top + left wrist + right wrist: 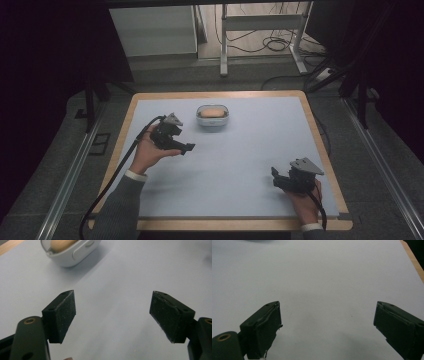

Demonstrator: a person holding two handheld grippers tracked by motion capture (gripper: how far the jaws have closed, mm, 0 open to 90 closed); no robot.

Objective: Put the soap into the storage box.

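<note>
White lidded container (pixel 212 117) looks light, rigid, slippery: grip across its side latches; left gripper (pixel 112 312) gapes wide, empty.

left tongs (pixel 188 148) near lidded container (pixel 212 116), apart

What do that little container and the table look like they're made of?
Container: likely plastic, with a smooth matte off-white shell and rounded moulded corners. Table: pale blue-grey matte top, perhaps laminate or a mat, inside a light wood-look rim.
</note>
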